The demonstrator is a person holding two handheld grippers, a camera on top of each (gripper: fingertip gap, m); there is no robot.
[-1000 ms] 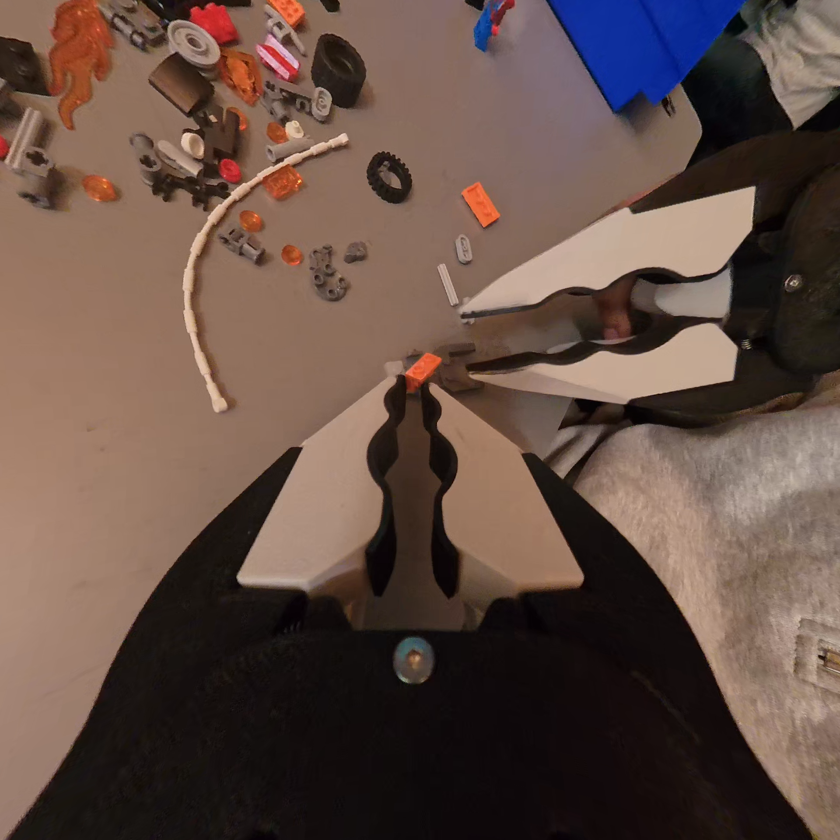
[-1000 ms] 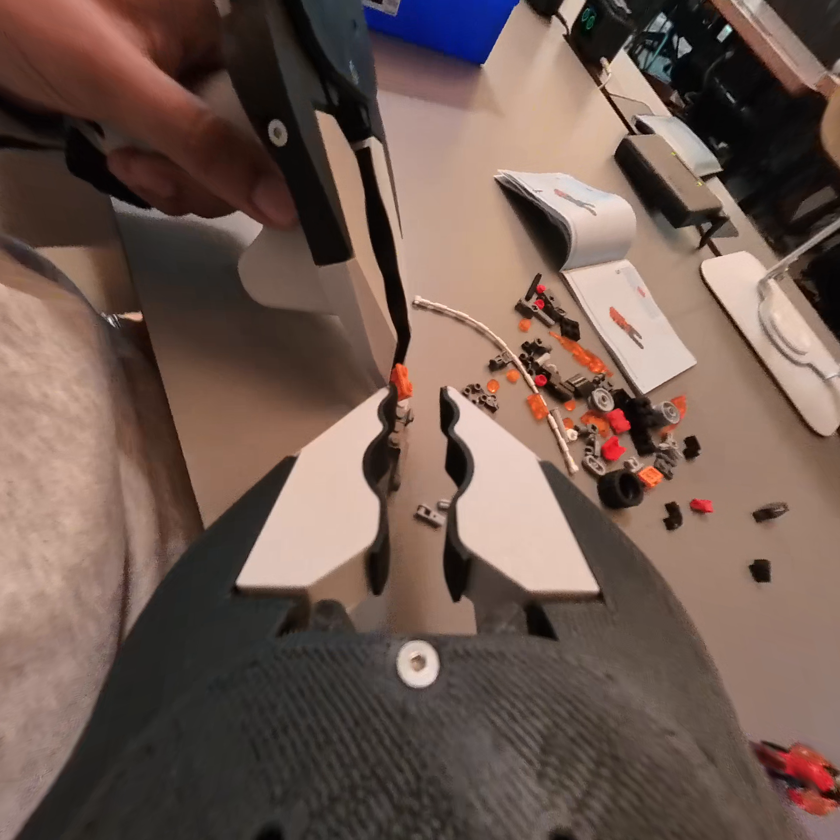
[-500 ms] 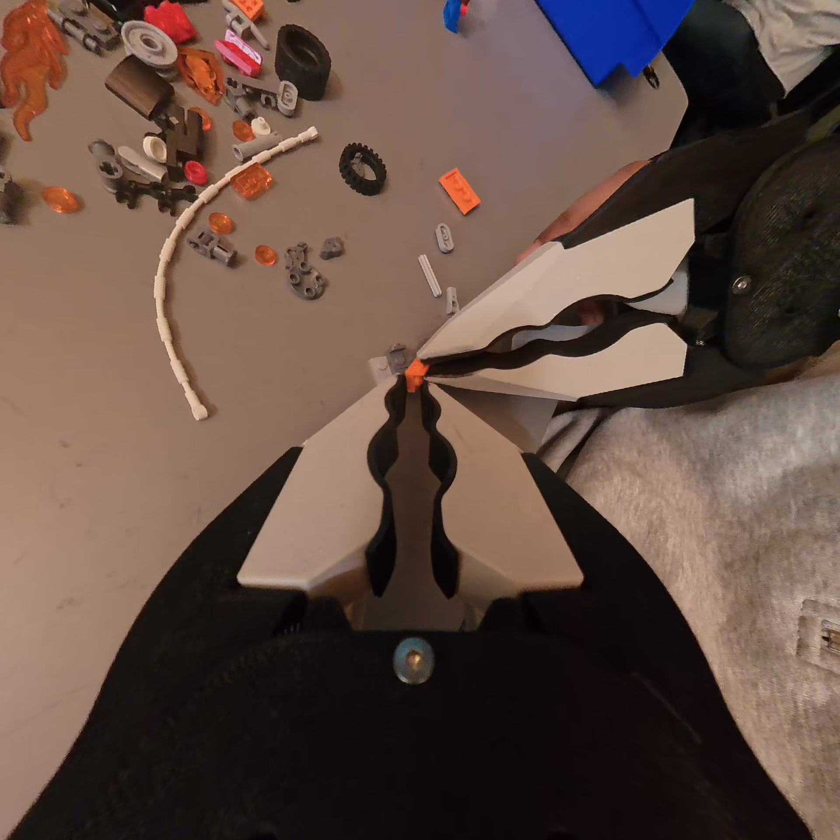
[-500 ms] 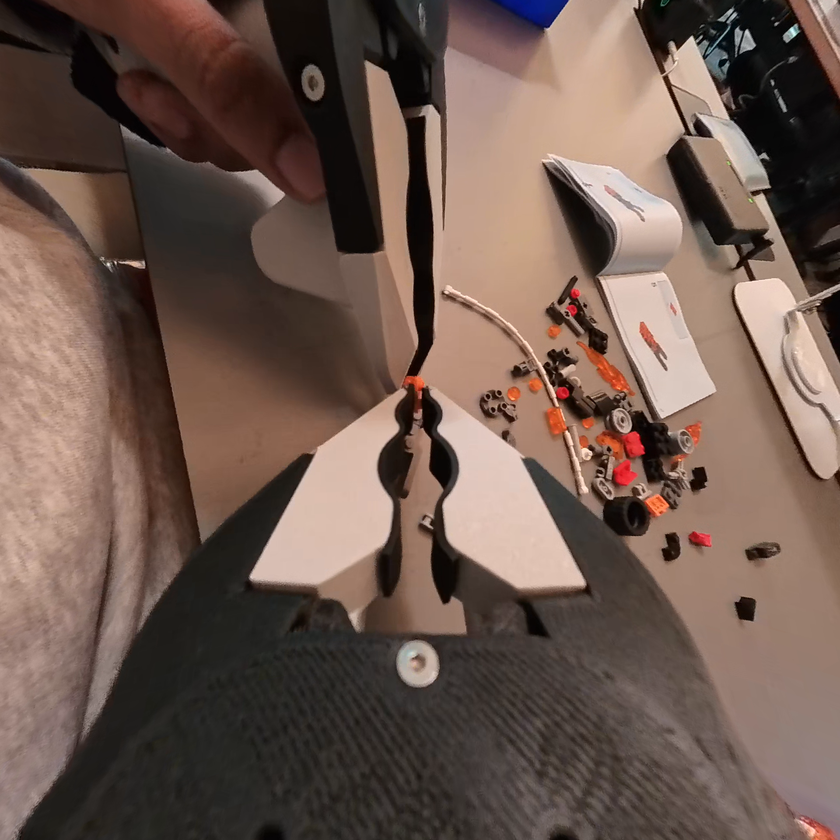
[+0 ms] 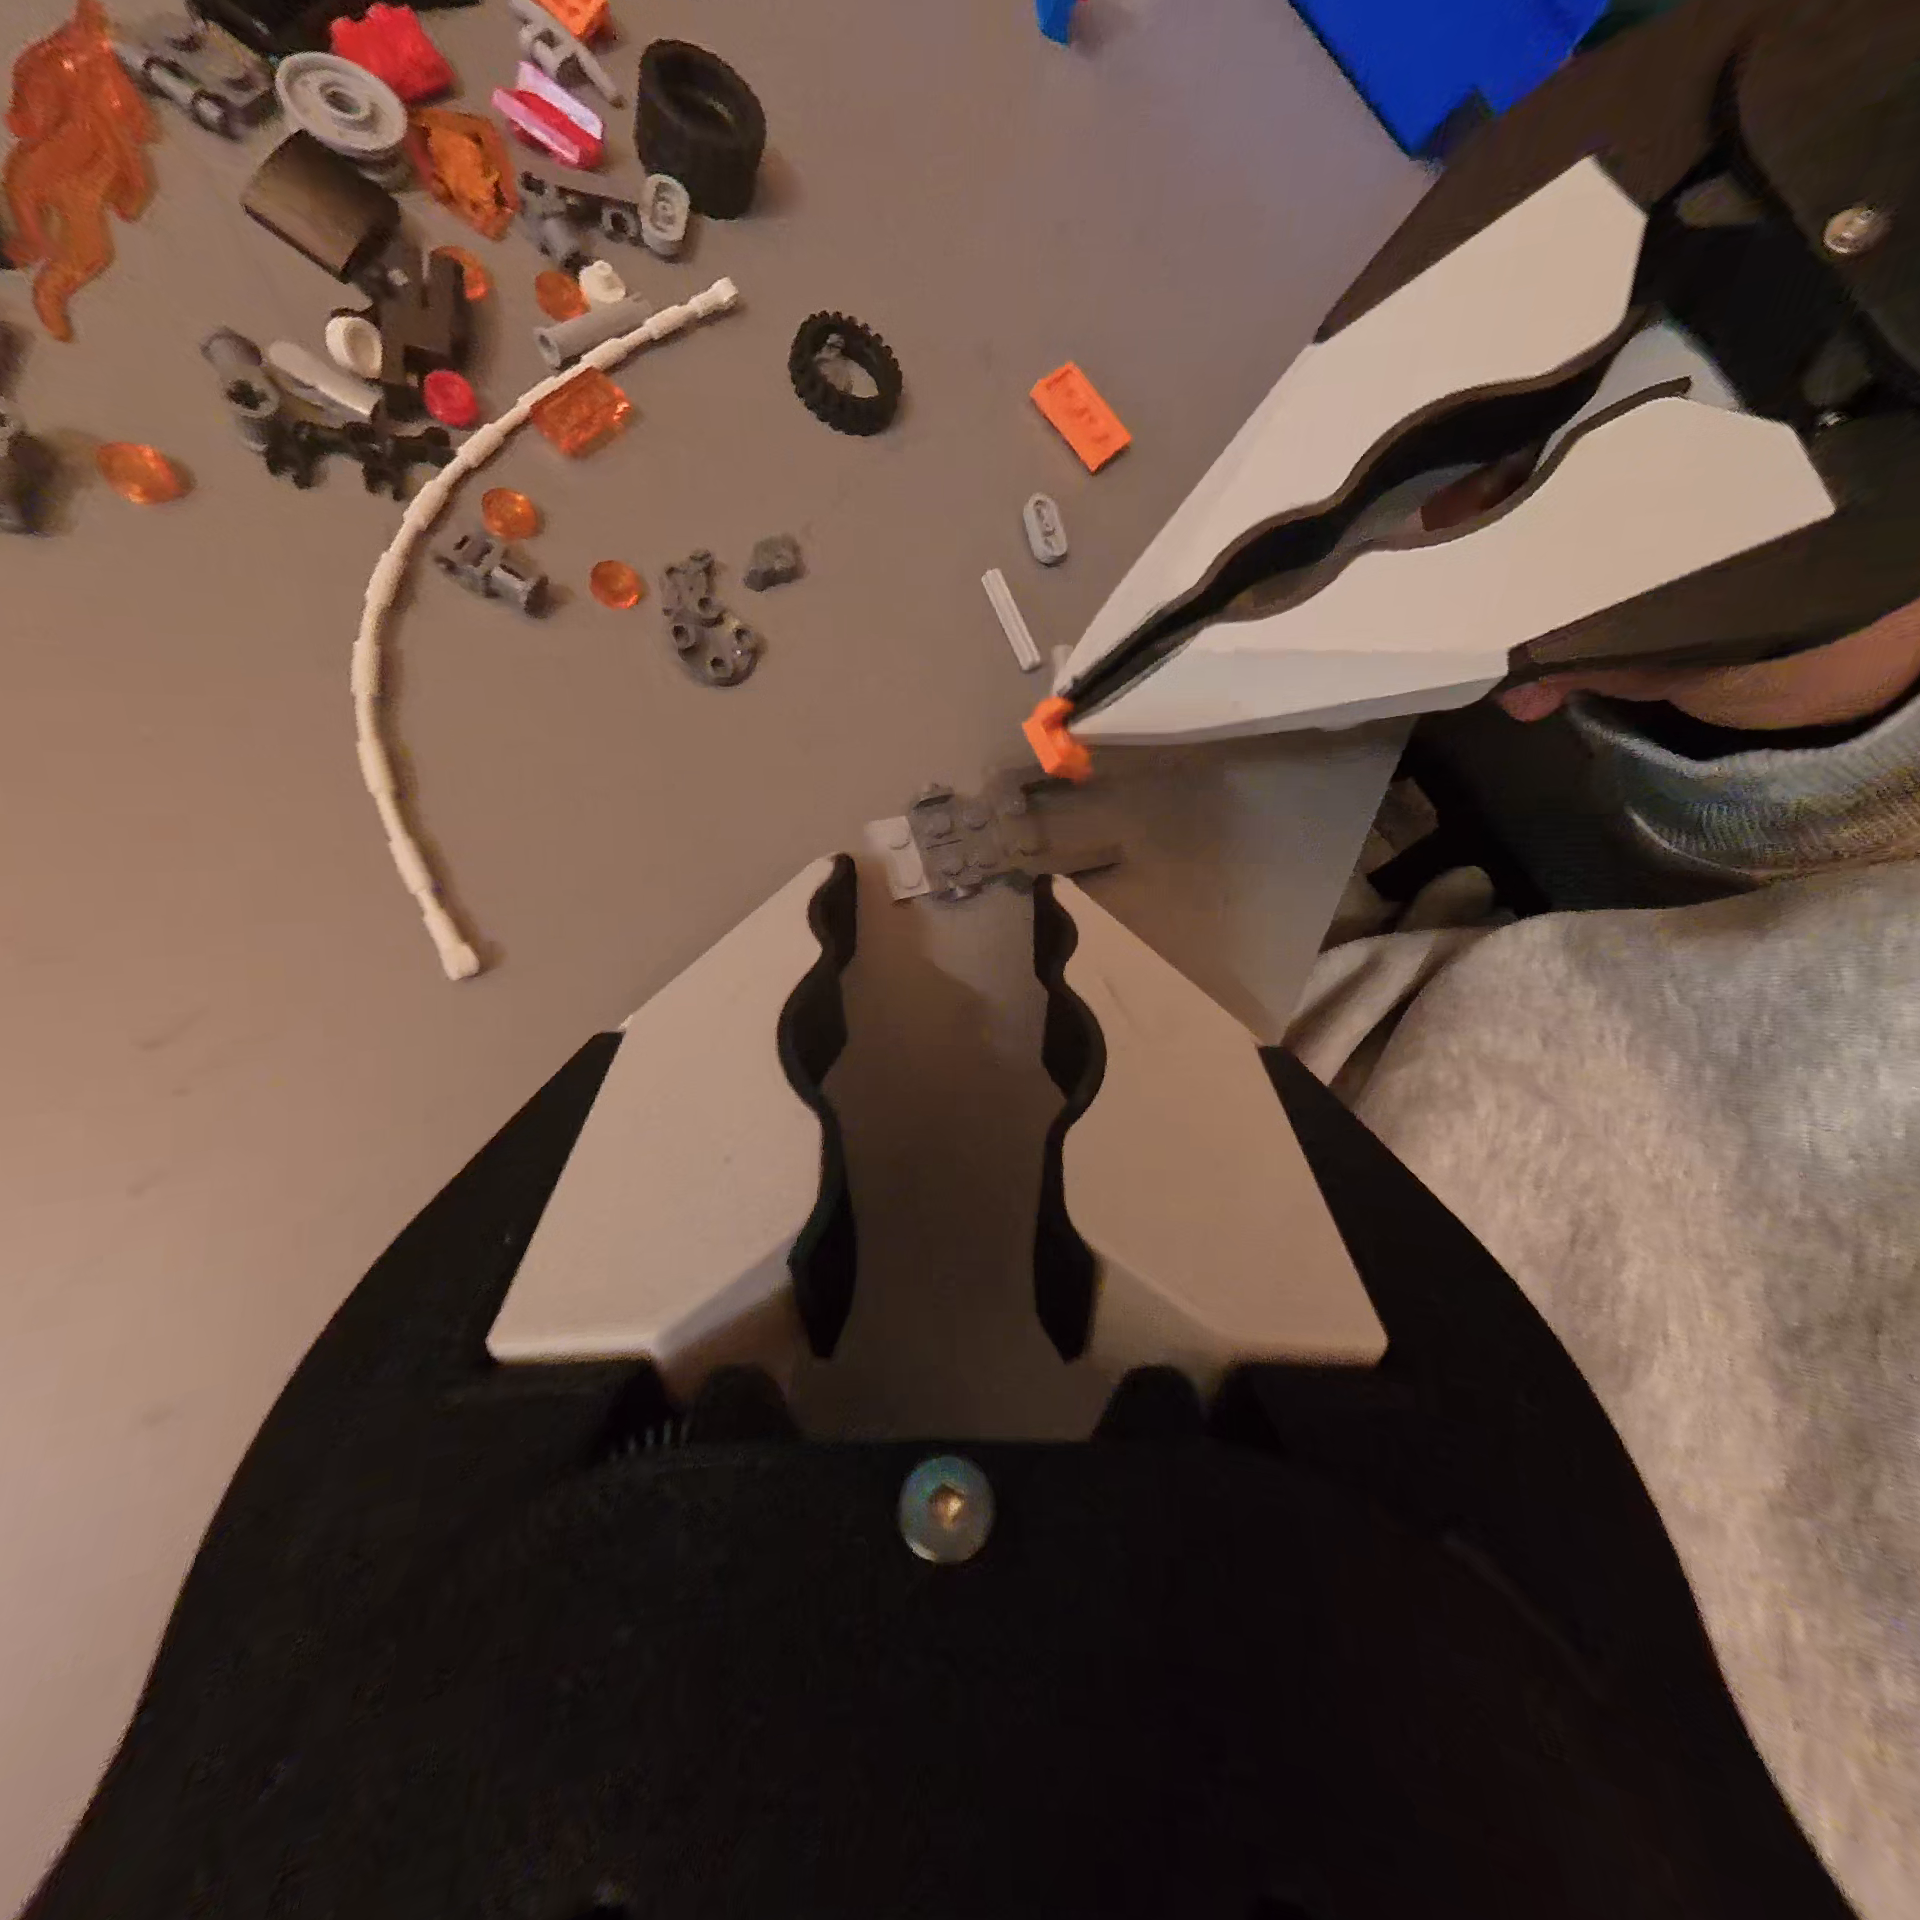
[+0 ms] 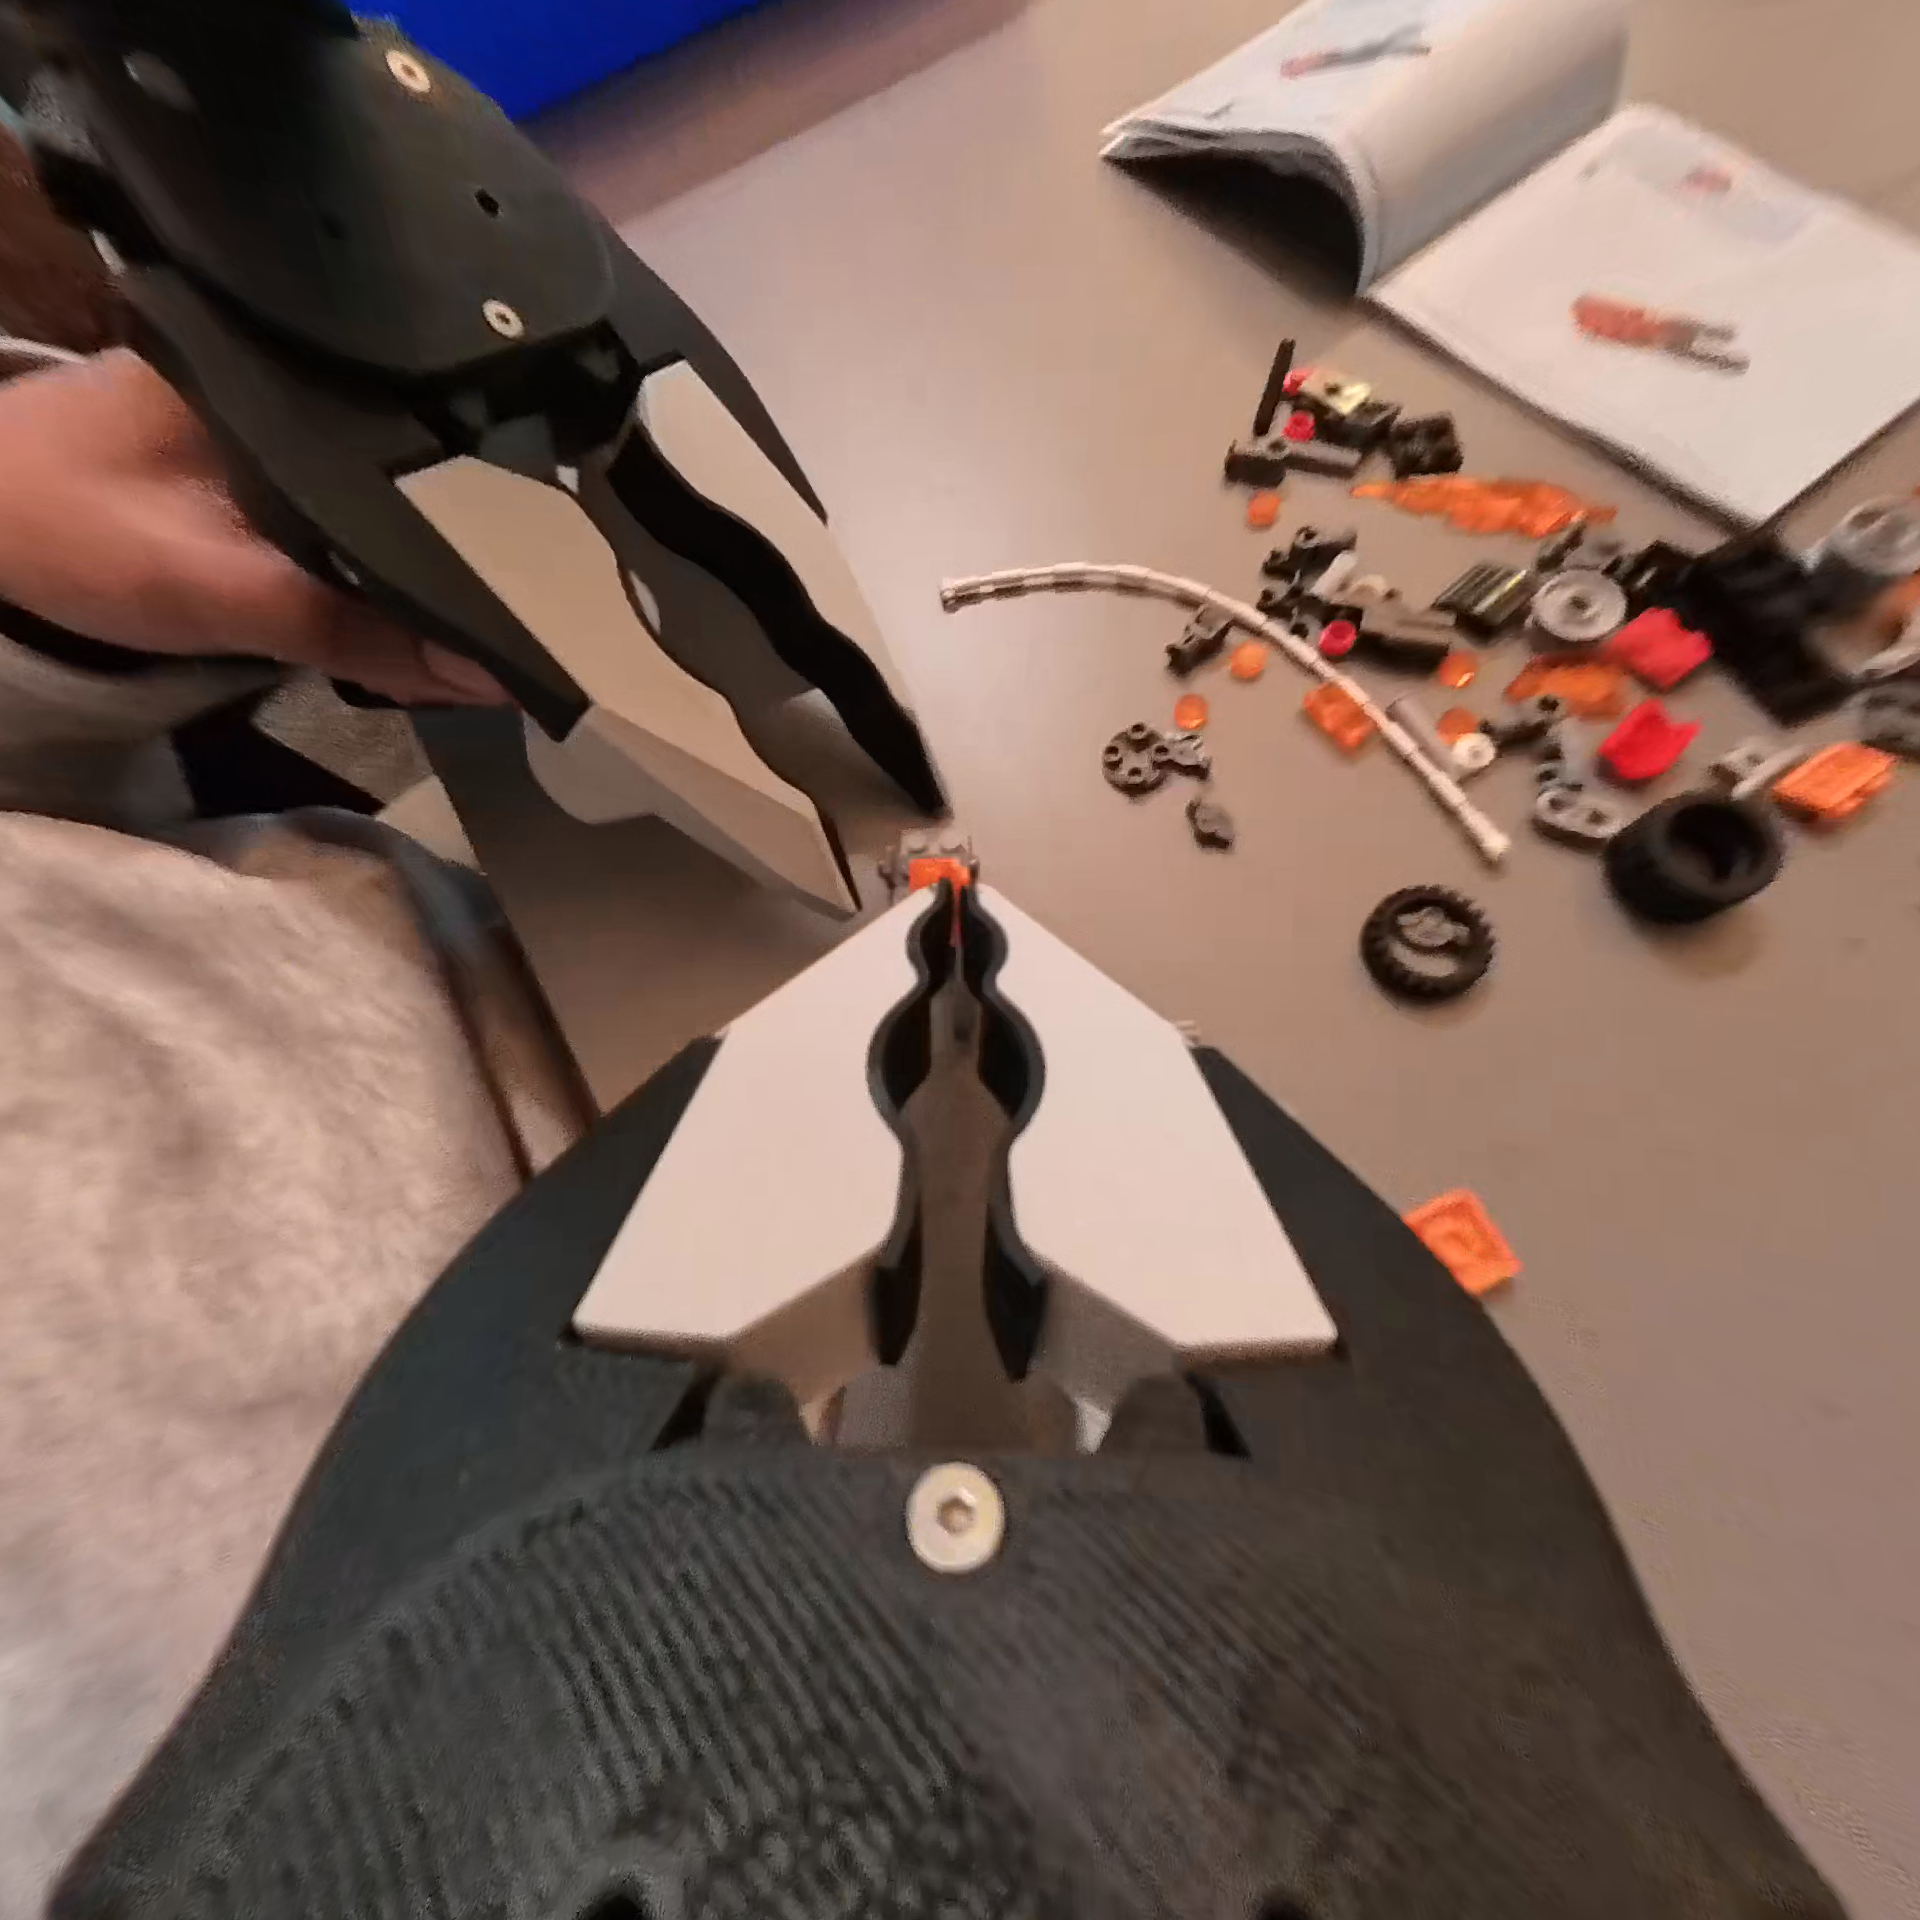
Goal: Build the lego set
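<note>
Both wrist cameras sit close above the grey tabletop (image 5: pixel 260 1039), each looking forward and down along its own jaws. They share the scattered pile of plastic bricks: at 11 o'clock in the left view, 2 o'clock in the right.

1. counter (image 5: pixel 260 1039): plain grey-brown.
2. left gripper (image 5: pixel 940 883): black body, pale grey fingers, black wavy inner pads.
3. right gripper (image 6: pixel 948 894): same black and pale grey; ribbed black top.
4. small plate (image 5: pixel 1058 736) in the right jaws: solid orange.
5. studded assembly (image 5: pixel 971 847): mid grey, light grey end piece.
6. flat plate (image 5: pixel 1081 416): orange.
7. ridged hose (image 5: pixel 400 644): off-white.
8. small tyre (image 5: pixel 845 371) and large tyre (image 5: pixel 698 127): black, treaded.
9. flame piece (image 5: pixel 73 156): transparent orange.
10. booklet (image 6: pixel 1662 301): white pages, red-orange picture.
11. sleeve (image 5: pixel 1662 1195): heathered light grey.
12. box (image 5: pixel 1455 52): bright blue.
</note>
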